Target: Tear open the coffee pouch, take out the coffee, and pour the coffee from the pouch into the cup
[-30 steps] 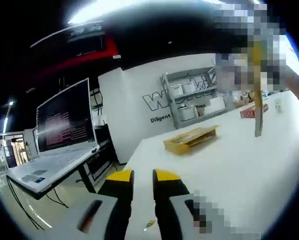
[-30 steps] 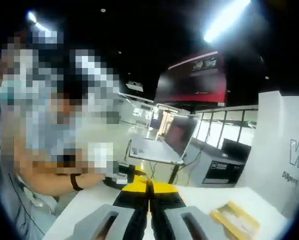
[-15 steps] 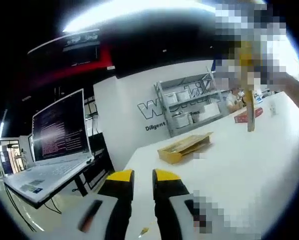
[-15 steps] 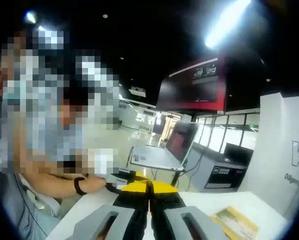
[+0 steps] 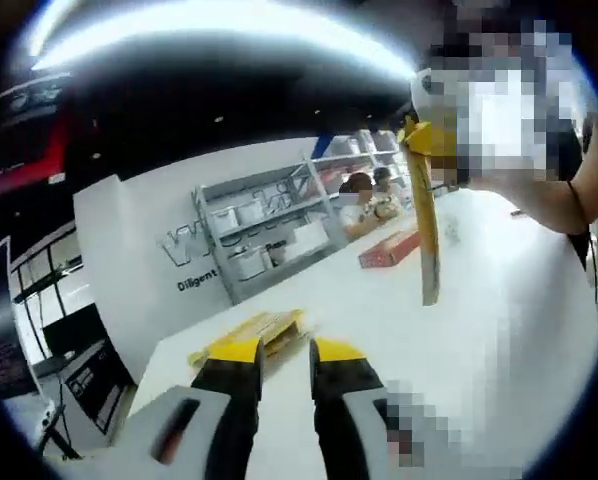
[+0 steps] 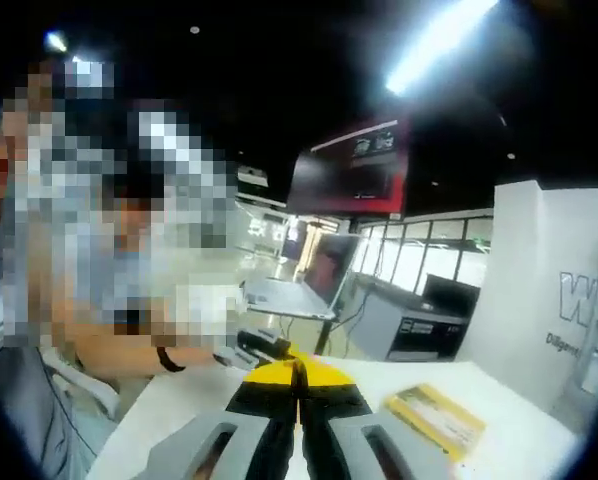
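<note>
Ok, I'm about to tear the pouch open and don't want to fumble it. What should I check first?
1. Pouch held: ok. In the left gripper view it hangs straight down from the right gripper, whose jaws are shut.
2. Left gripper ready to grab: ok. Its jaws are apart with nothing between them.
3. Left gripper lined up with the pouch: not ok. The pouch sits up and to the right of its jaws, apart from them.
4. Pouch already torn: cannot tell.
5. Cup located: cannot tell.

Lab-office — shelving (image 5: pixel 269 215), laptop (image 6: pixel 289 295).
</note>
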Demonstrator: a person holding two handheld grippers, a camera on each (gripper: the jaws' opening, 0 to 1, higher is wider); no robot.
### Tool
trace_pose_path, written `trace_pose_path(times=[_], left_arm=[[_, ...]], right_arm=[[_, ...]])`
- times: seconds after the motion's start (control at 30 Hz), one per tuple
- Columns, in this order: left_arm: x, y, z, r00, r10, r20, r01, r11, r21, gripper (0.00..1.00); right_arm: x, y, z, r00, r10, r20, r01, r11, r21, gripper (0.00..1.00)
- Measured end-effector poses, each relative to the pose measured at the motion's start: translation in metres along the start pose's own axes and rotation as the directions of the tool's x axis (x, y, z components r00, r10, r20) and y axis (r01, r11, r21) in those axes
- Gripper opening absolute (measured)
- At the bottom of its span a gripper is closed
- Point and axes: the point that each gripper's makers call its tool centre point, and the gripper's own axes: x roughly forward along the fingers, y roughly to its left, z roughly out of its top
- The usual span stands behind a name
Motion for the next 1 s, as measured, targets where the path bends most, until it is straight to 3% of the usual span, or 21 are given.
trace_pose_path(times=[0.07, 0.13, 0.17, 0.23, 0.3, 0.33, 0.37, 0.43, 0.47, 0.5, 0.53, 0.6, 0.67, 0.7, 0.77, 0.9, 0.93, 0.97, 1.0], left_arm=[[0.014, -0.011, 0.011, 0.997, -0.072, 0.016, 0.071, 0.997, 0.013, 0.21], [0.027, -0.041, 0.023, 0.968, -0.244, 0.052, 0.244, 0.97, 0.017, 0.19], [0.035, -0.045, 0.027, 0.961, -0.268, 0.065, 0.269, 0.963, -0.007, 0.19], [0.047, -0.066, 0.032, 0.917, -0.39, 0.087, 0.393, 0.919, -0.024, 0.18], [0.057, -0.079, 0.038, 0.878, -0.458, 0.135, 0.467, 0.884, -0.035, 0.18], [0.059, -0.088, 0.041, 0.845, -0.51, 0.159, 0.526, 0.848, -0.074, 0.18], [0.061, -0.093, 0.042, 0.827, -0.536, 0.17, 0.556, 0.824, -0.106, 0.19], [0.066, -0.108, 0.044, 0.767, -0.61, 0.196, 0.639, 0.754, -0.153, 0.19], [0.069, -0.115, 0.044, 0.751, -0.627, 0.204, 0.658, 0.735, -0.164, 0.19], [0.074, -0.118, 0.044, 0.747, -0.629, 0.215, 0.663, 0.73, -0.168, 0.19], [0.075, -0.129, 0.048, 0.716, -0.654, 0.245, 0.696, 0.696, -0.175, 0.2], [0.077, -0.138, 0.053, 0.671, -0.677, 0.302, 0.74, 0.636, -0.218, 0.22], [0.075, -0.149, 0.057, 0.615, -0.702, 0.358, 0.787, 0.571, -0.234, 0.25], [0.074, -0.152, 0.058, 0.6, -0.703, 0.382, 0.798, 0.561, -0.221, 0.26], [0.071, -0.158, 0.059, 0.58, -0.7, 0.416, 0.81, 0.55, -0.203, 0.3], [0.069, -0.16, 0.056, 0.598, -0.679, 0.425, 0.794, 0.574, -0.201, 0.3], [0.067, -0.162, 0.055, 0.588, -0.685, 0.43, 0.802, 0.561, -0.205, 0.3], [0.062, -0.169, 0.053, 0.562, -0.711, 0.424, 0.824, 0.524, -0.214, 0.3], [0.062, -0.172, 0.051, 0.561, -0.717, 0.413, 0.825, 0.523, -0.213, 0.3]], right_arm=[[-0.012, -0.003, -0.003, 1.0, -0.008, 0.0, 0.008, 1.0, -0.005, 0.01], [-0.024, -0.006, -0.006, 1.0, -0.014, 0.003, 0.014, 1.0, -0.012, 0.01], [-0.029, -0.009, -0.009, 1.0, -0.021, -0.001, 0.021, 1.0, -0.008, 0.01], [-0.037, -0.013, -0.014, 0.999, -0.033, -0.002, 0.033, 0.999, 0.002, 0.01], [-0.047, -0.017, -0.02, 0.999, -0.046, -0.005, 0.046, 0.999, 0.009, 0.01], [-0.05, -0.018, -0.022, 0.999, -0.051, -0.006, 0.051, 0.999, 0.01, 0.01], [-0.055, -0.022, -0.025, 0.998, -0.055, -0.005, 0.055, 0.998, 0.015, 0.01], [-0.062, -0.024, -0.031, 0.998, -0.061, -0.003, 0.061, 0.998, 0.007, 0.01], [-0.066, -0.026, -0.034, 0.998, -0.063, 0.001, 0.063, 0.998, 0.008, 0.01], [-0.07, -0.027, -0.037, 0.998, -0.064, 0.007, 0.063, 0.998, 0.015, 0.01], [-0.073, -0.029, -0.041, 0.998, -0.068, 0.011, 0.068, 0.997, 0.024, 0.01], [-0.076, -0.034, -0.049, 0.997, -0.071, 0.006, 0.07, 0.997, 0.042, 0.01], [-0.079, -0.039, -0.058, 0.996, -0.09, -0.028, 0.092, 0.994, 0.065, 0.01], [-0.079, -0.038, -0.06, 0.996, -0.088, -0.027, 0.089, 0.994, 0.064, 0.01], [-0.08, -0.035, -0.064, 0.996, -0.08, -0.026, 0.081, 0.994, 0.073, 0.01], [-0.077, -0.032, -0.075, 0.998, -0.053, -0.045, 0.057, 0.994, 0.09, 0.01], [-0.075, -0.03, -0.076, 0.998, -0.043, -0.042, 0.047, 0.994, 0.095, 0.01], [-0.073, -0.027, -0.076, 0.999, -0.025, -0.034, 0.029, 0.994, 0.104, 0.01], [-0.071, -0.023, -0.076, 1.0, -0.007, -0.026, 0.01, 0.994, 0.112, 0.01]])
